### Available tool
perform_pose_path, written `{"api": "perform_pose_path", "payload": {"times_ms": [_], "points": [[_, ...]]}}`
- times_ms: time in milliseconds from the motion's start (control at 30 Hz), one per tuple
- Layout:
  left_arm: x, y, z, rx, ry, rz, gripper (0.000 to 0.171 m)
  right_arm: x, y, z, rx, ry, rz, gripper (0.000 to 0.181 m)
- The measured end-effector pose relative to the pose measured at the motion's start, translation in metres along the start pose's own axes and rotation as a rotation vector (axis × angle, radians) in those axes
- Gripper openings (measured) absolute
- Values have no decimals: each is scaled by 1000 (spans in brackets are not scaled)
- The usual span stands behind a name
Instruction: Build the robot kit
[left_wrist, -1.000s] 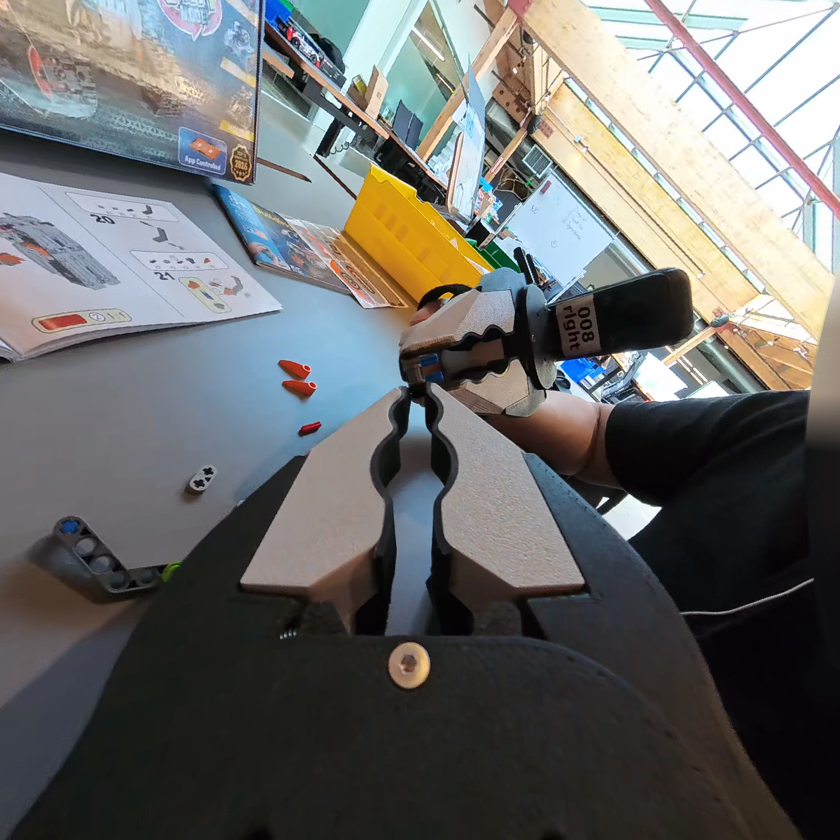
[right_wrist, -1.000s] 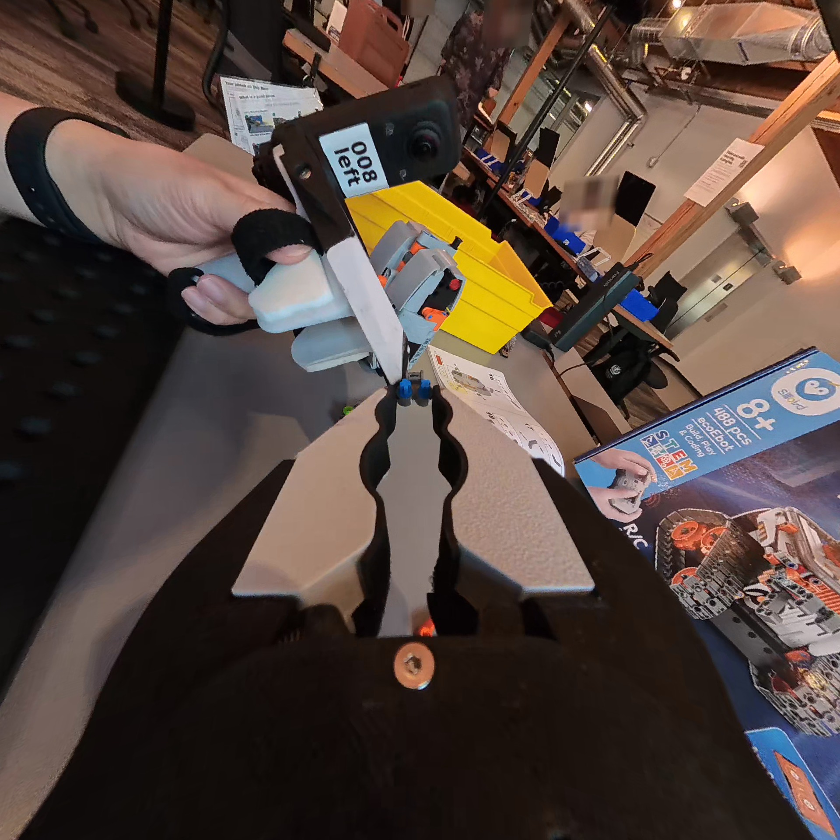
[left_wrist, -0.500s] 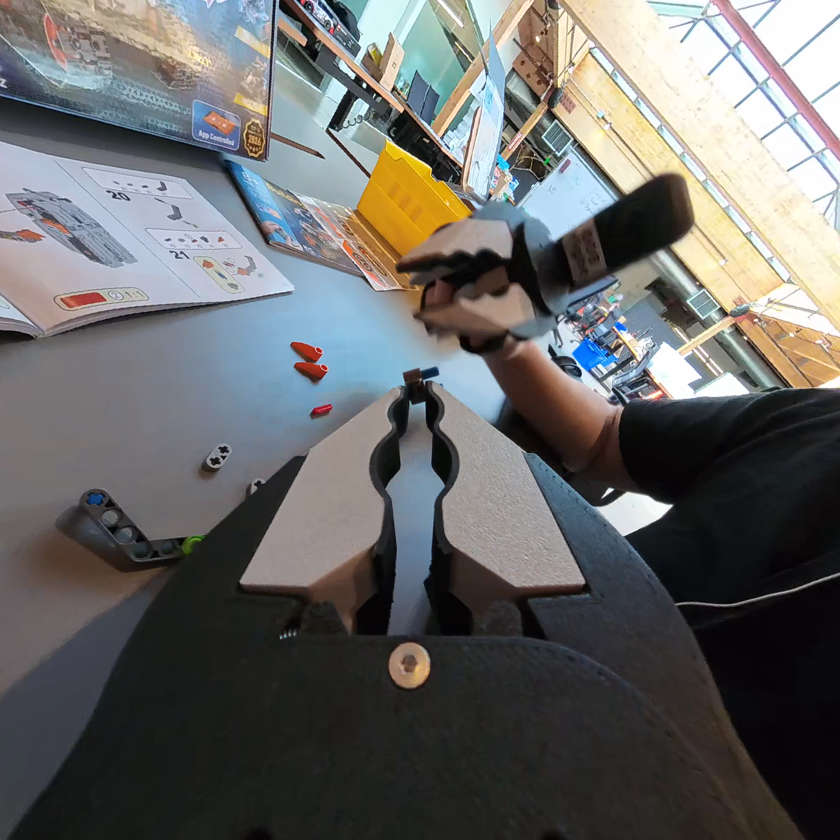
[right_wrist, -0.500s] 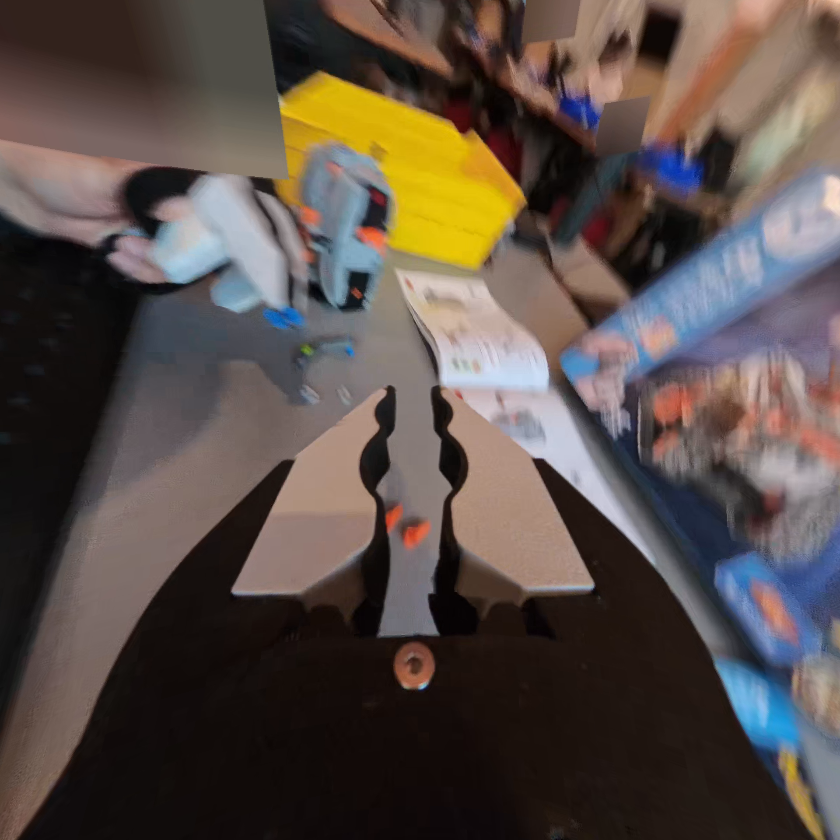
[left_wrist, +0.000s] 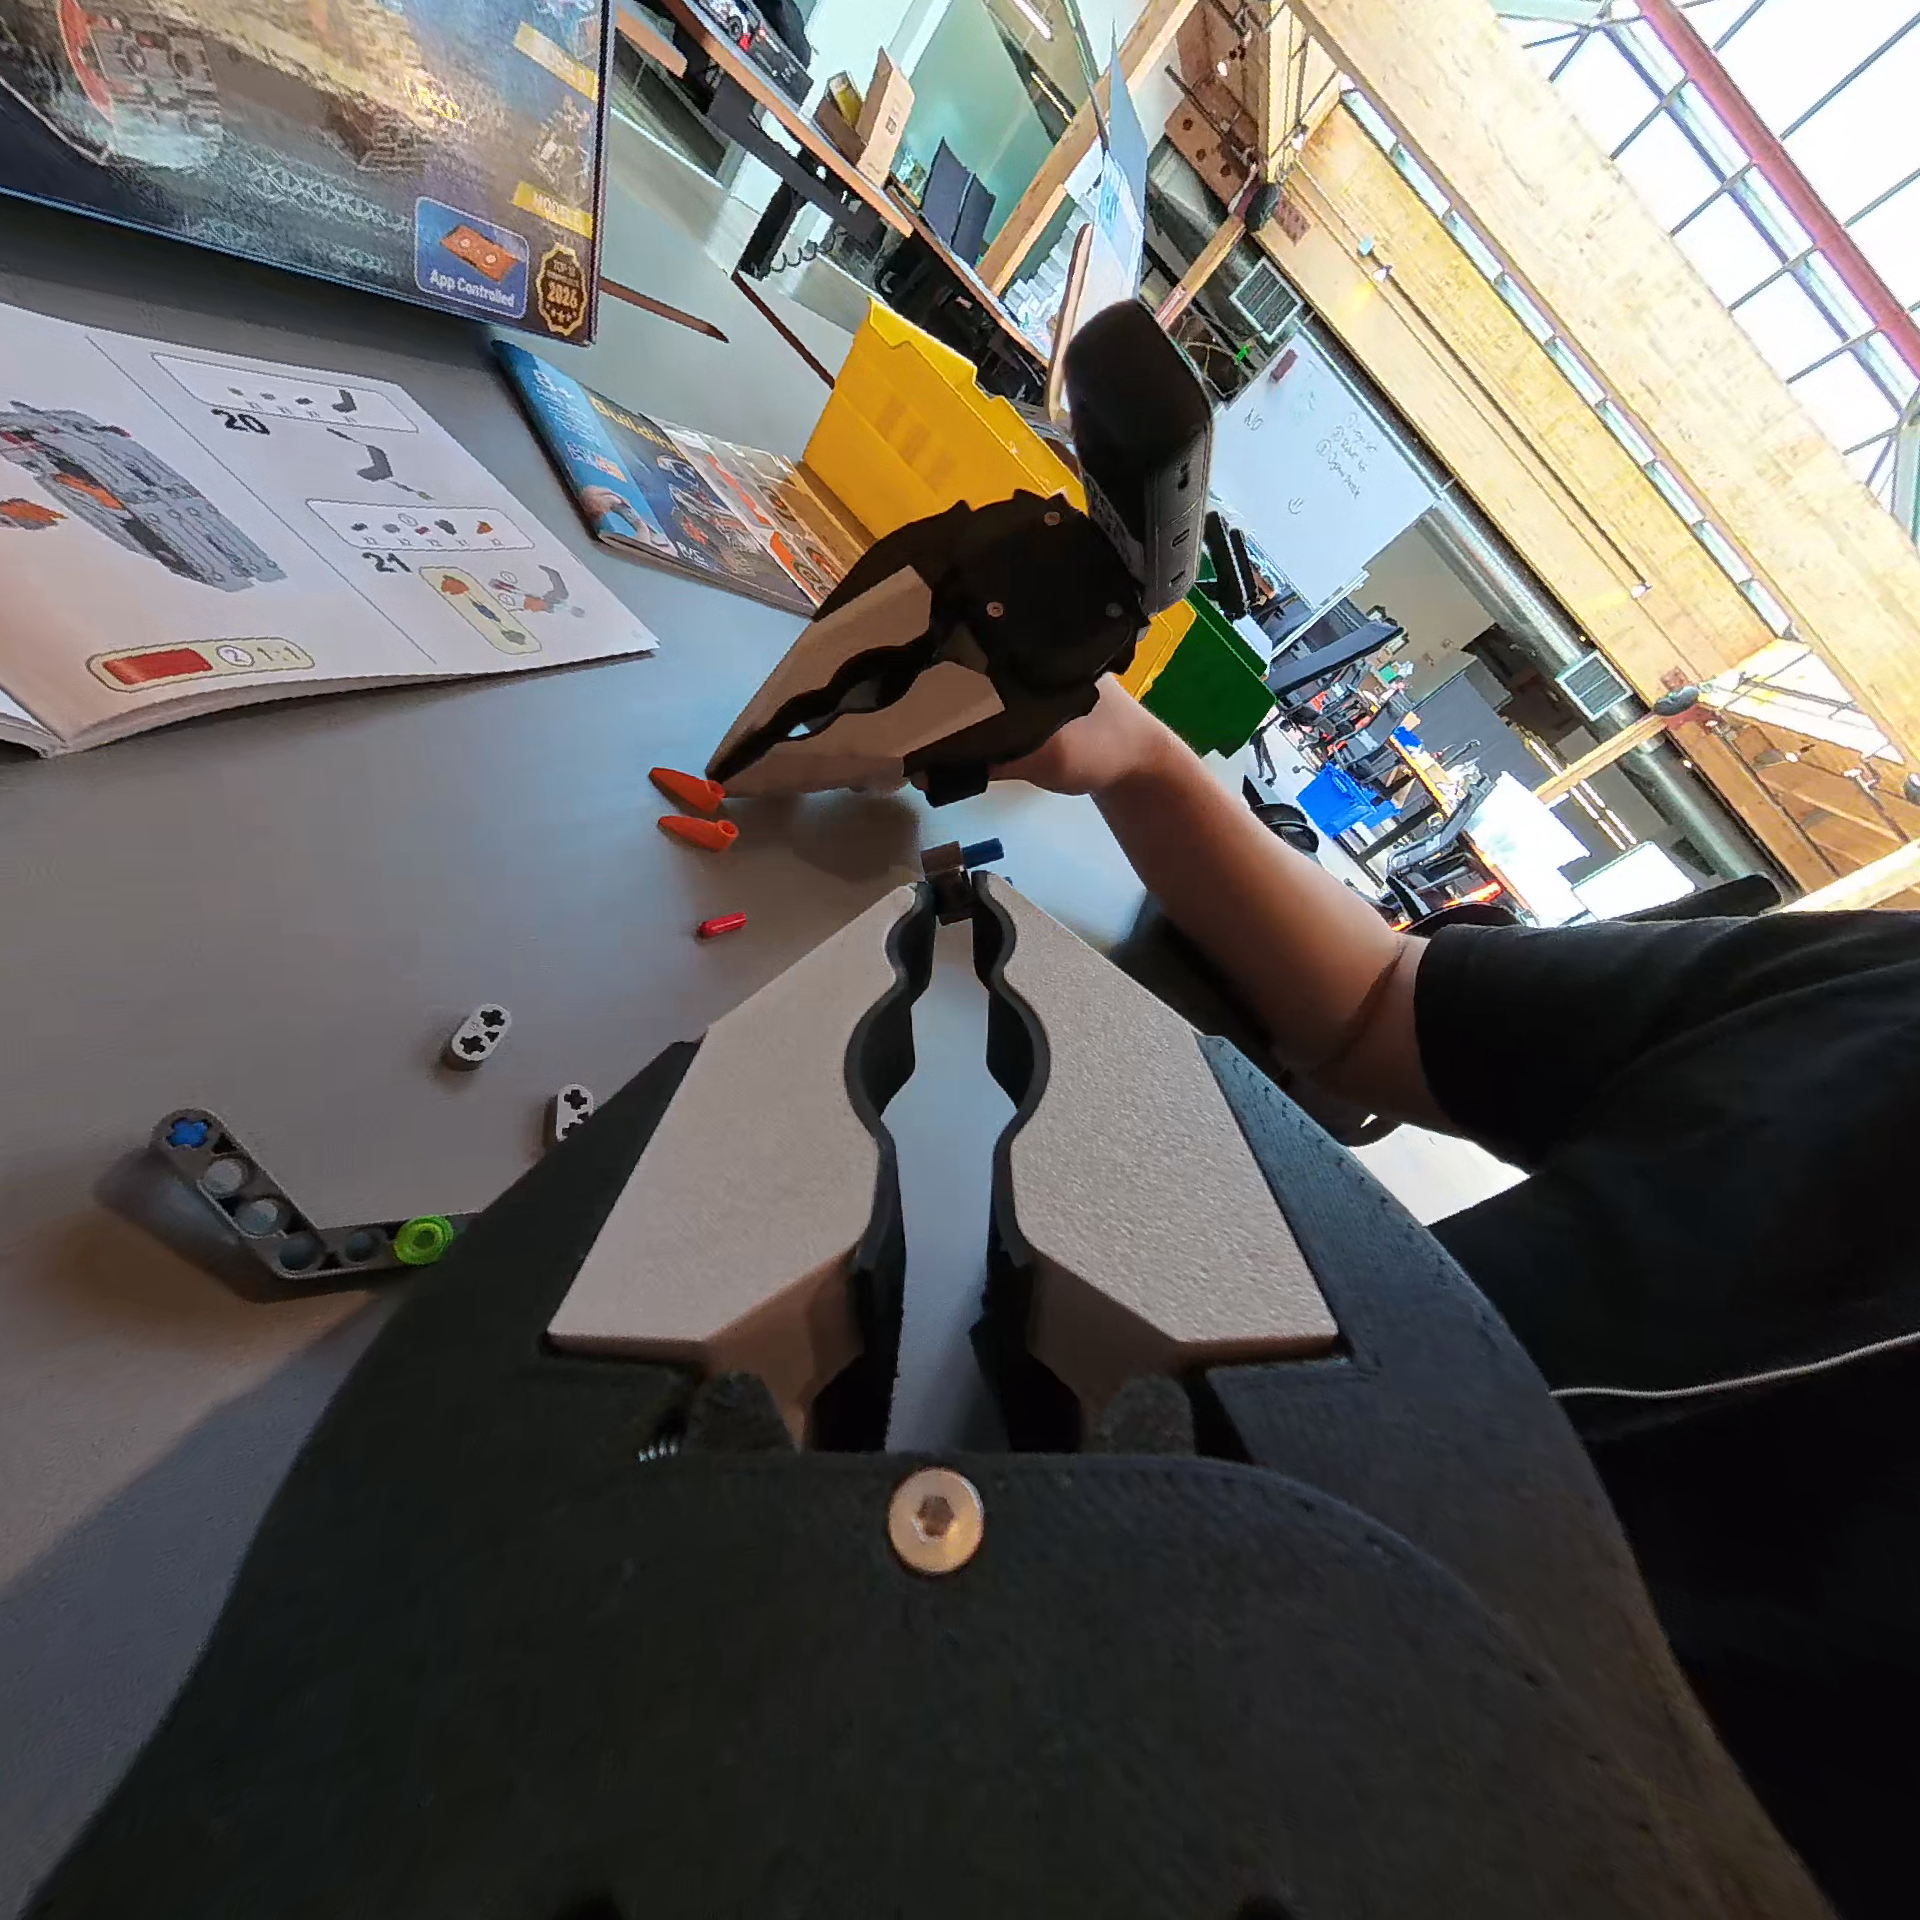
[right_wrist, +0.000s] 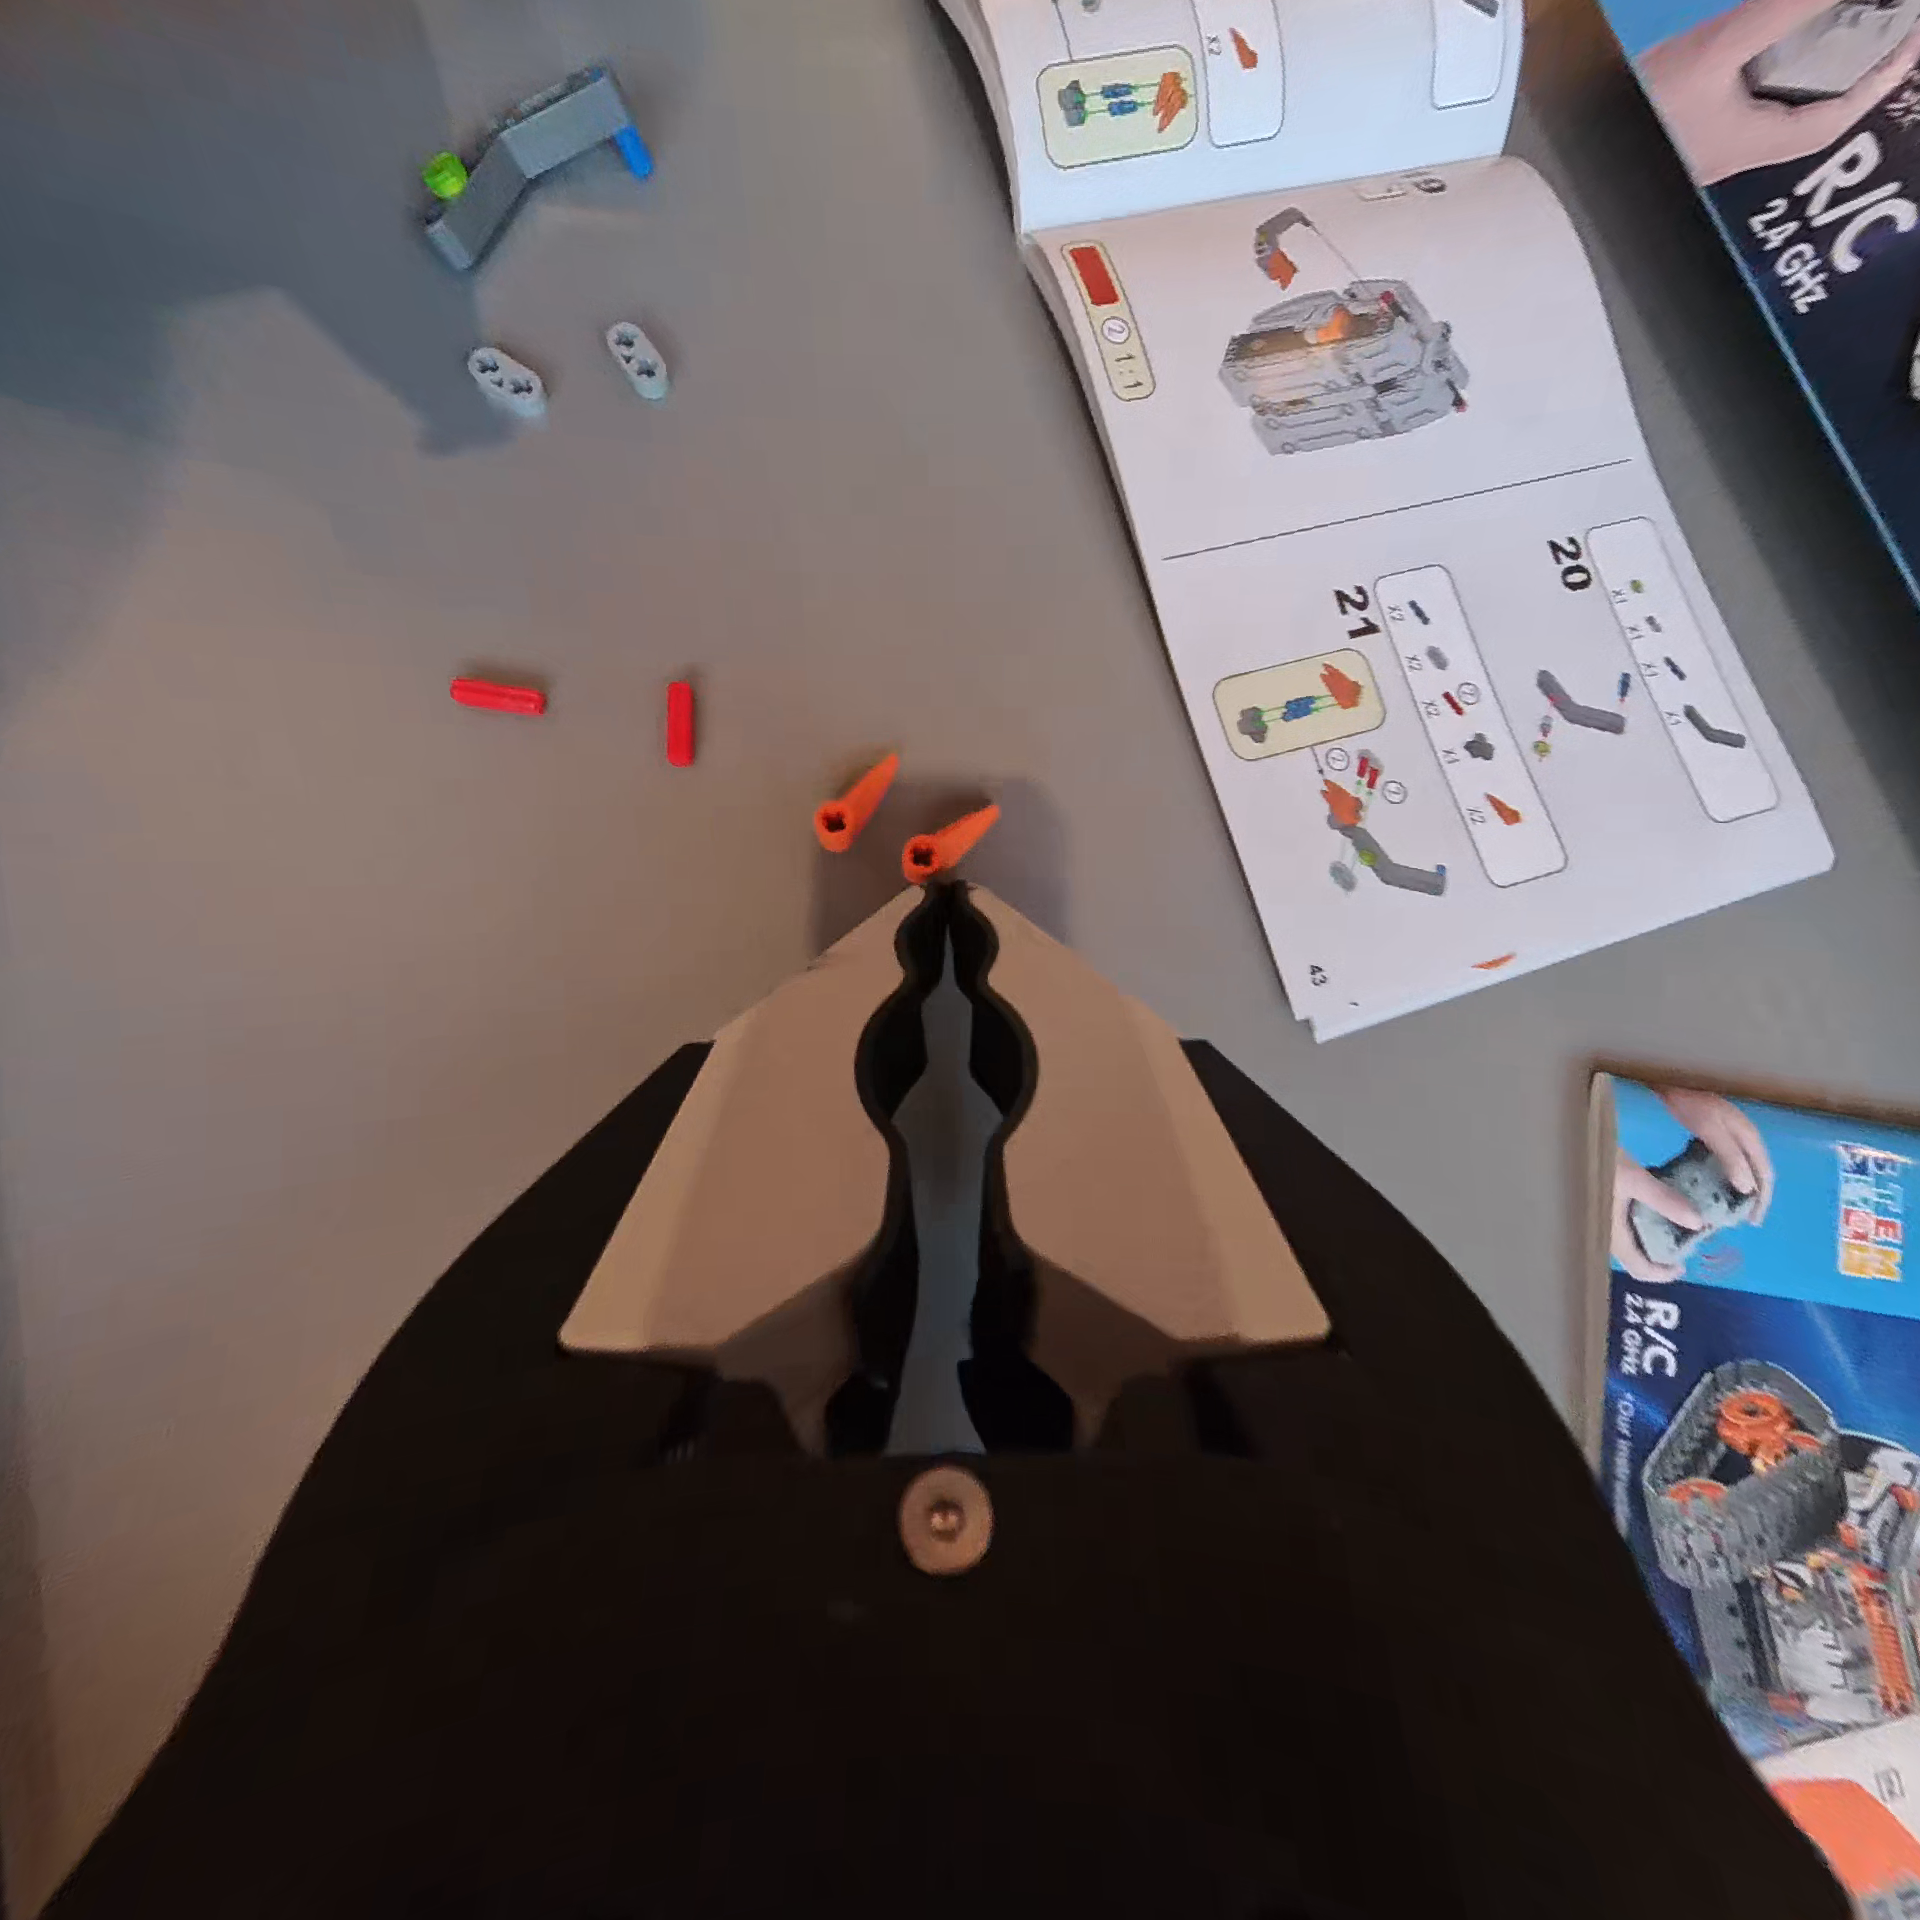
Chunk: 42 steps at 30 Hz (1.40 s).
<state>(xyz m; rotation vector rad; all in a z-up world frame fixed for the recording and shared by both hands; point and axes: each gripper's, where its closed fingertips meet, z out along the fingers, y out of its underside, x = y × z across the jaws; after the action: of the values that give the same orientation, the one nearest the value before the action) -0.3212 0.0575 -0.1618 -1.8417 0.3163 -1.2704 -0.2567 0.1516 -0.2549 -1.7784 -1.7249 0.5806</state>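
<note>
My left gripper (left_wrist: 951, 891) is shut on a small grey piece with blue pins (left_wrist: 961, 862) and holds it above the grey table (left_wrist: 312, 883). My right gripper (right_wrist: 943, 889) is down at the table with its jaws closed. Its tips touch the wide end of an orange cone (right_wrist: 948, 840); I cannot tell whether they pinch it. A second orange cone (right_wrist: 857, 798) lies just left of the first. In the left wrist view the right gripper (left_wrist: 722, 774) sits at the far cone (left_wrist: 686, 790), with the other cone (left_wrist: 698, 831) beside it.
Two red pins (right_wrist: 497, 696) (right_wrist: 680, 722), two grey two-hole connectors (right_wrist: 506, 379) (right_wrist: 638, 358) and a bent grey beam (right_wrist: 530, 145) with a green bush lie on the table. An open instruction booklet (right_wrist: 1403, 468), a leaflet (right_wrist: 1766, 1403) and a box (left_wrist: 312, 135) are right of them. A yellow bin (left_wrist: 925, 436) stands behind. The left gripper's tips are roughly 15 cm from the right gripper's.
My right gripper left the left gripper's tips, opened, swung down to the table and closed at the orange cone. The piece with blue pins stayed in my left gripper.
</note>
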Motion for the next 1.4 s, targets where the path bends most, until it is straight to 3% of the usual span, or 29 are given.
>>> {"api": "perform_pose_path", "payload": {"times_ms": [200,300,433,833,900,1033,1100,1233,1400], "points": [[1,1,0,-4,8,-3,5,-22,-16,9,26,-88,-30,0],[2,1,0,-6,10,2,5,-11,-21,0,94,-51,-84,0],[2,0,0,-1,12,4,5,-5,-27,-8,208,-62,-130,17],[-2,7,3,-42,3,-26,5,-10,-16,9,126,-184,-164,17],[-4,8,4,-49,-7,-25,5,-10,-16,10,110,-172,-176,8],[-6,9,5,-56,-15,-38,5,-10,-19,5,102,-145,-192,7],[-8,9,5,-56,-19,-51,5,-11,-37,-7,158,-89,-206,7],[-9,8,5,-46,-6,-91,5,-62,-110,-55,499,-68,-275,6],[-8,1,3,8,-16,-99,5,-77,-118,-49,522,27,-330,6]]}}
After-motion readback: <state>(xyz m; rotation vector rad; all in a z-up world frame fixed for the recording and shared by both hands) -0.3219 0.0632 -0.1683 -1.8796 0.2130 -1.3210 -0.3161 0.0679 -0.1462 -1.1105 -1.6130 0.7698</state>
